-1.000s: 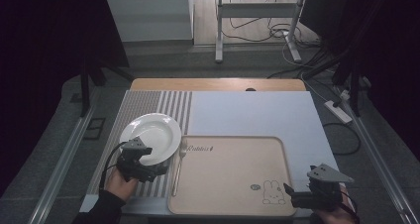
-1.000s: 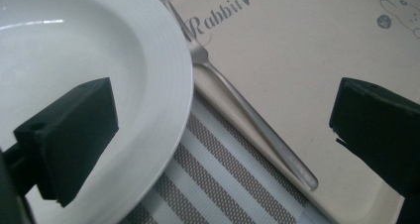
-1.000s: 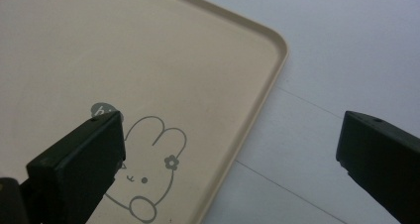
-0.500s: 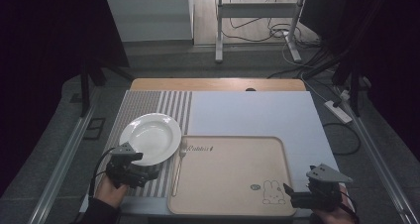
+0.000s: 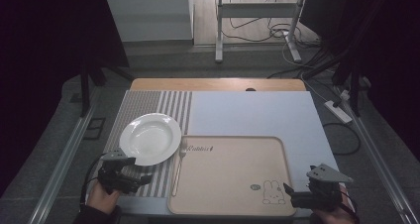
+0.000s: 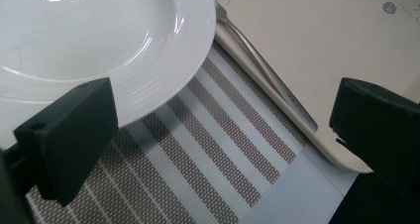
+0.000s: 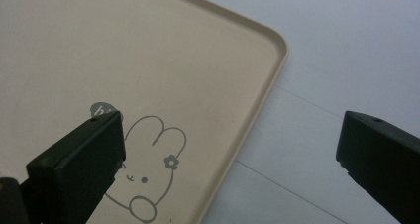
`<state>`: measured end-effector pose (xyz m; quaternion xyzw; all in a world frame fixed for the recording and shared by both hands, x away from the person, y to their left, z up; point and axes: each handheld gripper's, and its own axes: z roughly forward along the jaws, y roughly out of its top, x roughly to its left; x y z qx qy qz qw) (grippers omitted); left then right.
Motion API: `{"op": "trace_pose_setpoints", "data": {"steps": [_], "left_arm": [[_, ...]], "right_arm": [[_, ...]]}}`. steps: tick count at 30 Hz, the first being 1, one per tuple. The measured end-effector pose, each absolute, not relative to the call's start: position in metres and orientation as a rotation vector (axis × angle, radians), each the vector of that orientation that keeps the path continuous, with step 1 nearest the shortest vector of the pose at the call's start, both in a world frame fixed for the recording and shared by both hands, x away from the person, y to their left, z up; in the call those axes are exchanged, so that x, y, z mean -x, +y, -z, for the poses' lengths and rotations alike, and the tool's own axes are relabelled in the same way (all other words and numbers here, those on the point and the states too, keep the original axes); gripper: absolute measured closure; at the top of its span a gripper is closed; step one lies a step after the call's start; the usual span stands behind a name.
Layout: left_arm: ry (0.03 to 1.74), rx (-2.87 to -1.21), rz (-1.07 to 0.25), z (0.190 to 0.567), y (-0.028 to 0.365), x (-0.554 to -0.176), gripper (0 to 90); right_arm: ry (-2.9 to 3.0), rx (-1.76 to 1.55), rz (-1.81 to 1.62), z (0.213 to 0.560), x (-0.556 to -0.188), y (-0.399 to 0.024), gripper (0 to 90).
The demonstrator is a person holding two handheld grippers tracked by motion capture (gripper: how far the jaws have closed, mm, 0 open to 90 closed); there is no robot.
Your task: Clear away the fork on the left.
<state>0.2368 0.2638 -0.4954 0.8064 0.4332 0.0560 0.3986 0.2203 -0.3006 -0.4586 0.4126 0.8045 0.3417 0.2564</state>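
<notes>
A white plate (image 5: 150, 138) rests on a striped placemat (image 5: 143, 107) at the left of the table. Beside it a fork (image 5: 177, 170) lies along the left rim of a beige tray (image 5: 228, 169) with a rabbit drawing. My left gripper (image 5: 140, 179) sits near the table's front edge, just in front of the plate, open and holding nothing. In the left gripper view its open gripper (image 6: 225, 110) frames the plate (image 6: 99, 40), the fork (image 6: 267, 80) and the placemat (image 6: 213, 149). My right gripper (image 5: 291, 195) is open at the tray's front right corner; its own view shows the gripper (image 7: 233, 135) over the tray (image 7: 124, 60).
A pale blue mat (image 5: 257, 115) covers the table's middle and right, over a wooden top (image 5: 218, 84). Dark floor, a metal stand (image 5: 257, 16) and cables (image 5: 341, 110) lie beyond the table. The tray's rim (image 7: 270, 80) meets the mat (image 7: 346, 60).
My left gripper has drawn back from the plate's front rim, toward the table's front left corner. The right gripper has stayed put.
</notes>
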Motion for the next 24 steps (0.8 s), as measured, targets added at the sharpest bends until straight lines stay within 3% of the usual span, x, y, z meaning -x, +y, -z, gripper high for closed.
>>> {"op": "trace_pose_setpoints", "data": {"steps": [24], "left_arm": [[1.141,-2.013,-0.243,0.49,0.28,-0.212,0.0]], "right_arm": [[2.181,-1.127,-0.925,0.459,-0.221,-0.301,0.0]]}}
